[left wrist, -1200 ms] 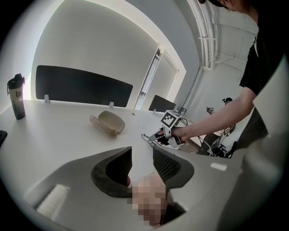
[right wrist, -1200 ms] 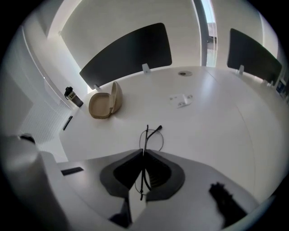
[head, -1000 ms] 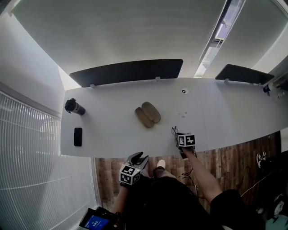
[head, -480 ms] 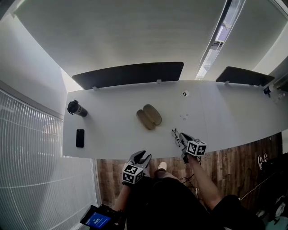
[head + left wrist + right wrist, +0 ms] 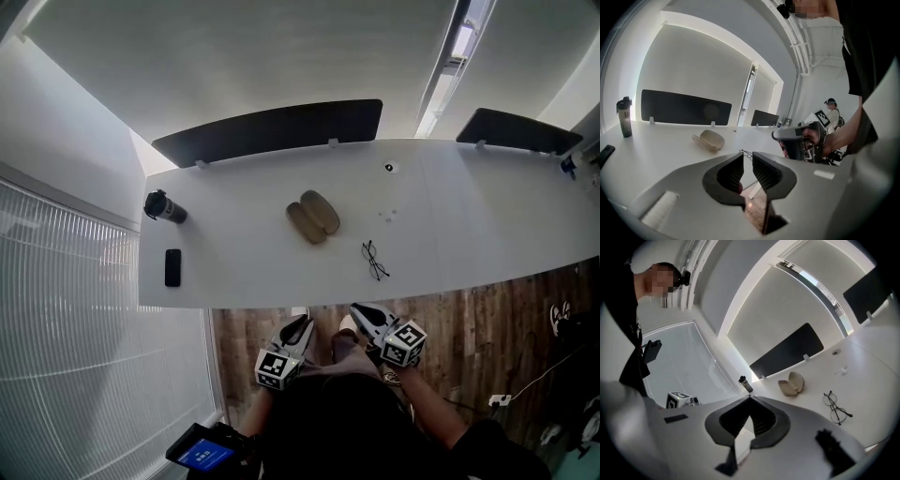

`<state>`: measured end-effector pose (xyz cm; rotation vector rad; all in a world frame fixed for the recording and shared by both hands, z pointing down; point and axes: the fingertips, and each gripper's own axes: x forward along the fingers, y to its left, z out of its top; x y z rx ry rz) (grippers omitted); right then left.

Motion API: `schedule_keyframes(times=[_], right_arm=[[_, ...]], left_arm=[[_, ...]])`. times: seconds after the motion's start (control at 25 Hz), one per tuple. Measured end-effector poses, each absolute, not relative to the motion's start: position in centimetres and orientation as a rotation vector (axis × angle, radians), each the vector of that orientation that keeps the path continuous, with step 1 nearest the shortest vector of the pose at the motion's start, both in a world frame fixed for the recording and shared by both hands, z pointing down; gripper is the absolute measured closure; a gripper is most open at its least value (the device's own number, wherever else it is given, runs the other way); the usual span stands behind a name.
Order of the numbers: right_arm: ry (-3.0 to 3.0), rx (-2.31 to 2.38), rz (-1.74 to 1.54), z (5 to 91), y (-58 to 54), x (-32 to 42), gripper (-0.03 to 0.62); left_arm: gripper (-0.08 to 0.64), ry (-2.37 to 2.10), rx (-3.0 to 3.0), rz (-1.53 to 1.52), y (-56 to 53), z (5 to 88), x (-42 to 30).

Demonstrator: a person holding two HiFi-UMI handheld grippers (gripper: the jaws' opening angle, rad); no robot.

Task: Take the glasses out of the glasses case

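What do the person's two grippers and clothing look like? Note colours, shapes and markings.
The left gripper and right gripper match: smooth light-grey bodies, black ribbed jaw pads, and a cube of black-and-white square markers on each. The person wears a black short-sleeved top.

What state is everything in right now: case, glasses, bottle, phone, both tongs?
Glasses case: open, lying on the table, nothing inside.
Glasses: out of the case, lying on the table, unheld.
Bottle: upright, capped.
Phone: lying flat, screen dark.
Left tongs: open by a narrow gap, have just been closing, empty.
Right tongs: shut, empty.
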<state>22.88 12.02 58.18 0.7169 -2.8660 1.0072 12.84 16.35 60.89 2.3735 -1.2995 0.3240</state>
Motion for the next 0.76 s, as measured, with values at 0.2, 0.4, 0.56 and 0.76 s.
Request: schedule_keyframes(times=[0.2, 0.4, 0.56, 0.76], right_arm=[[-2.885, 0.663, 0.915, 57.1, 14.5, 21.4, 0.586], [-2.870, 0.718, 0.845, 55.4, 15.4, 19.0, 0.586], [-2.861, 0.797, 0.812, 54.8, 17.1, 16.3, 0.586], [-2.847, 0.890, 0.836, 53.9, 21.4, 12.9, 0.586]], left_arm=[[0.494, -1.246, 2.431, 0.303, 18.1, 60.9, 13.1], [0.494, -1.252, 2.462, 0.245, 19.2, 59.9, 10.4], [0.494, -1.246, 2.481, 0.199, 20.6, 59.3, 7.6], [0.494, -1.203, 2.566, 0.215, 24.0, 57.5, 5.6]])
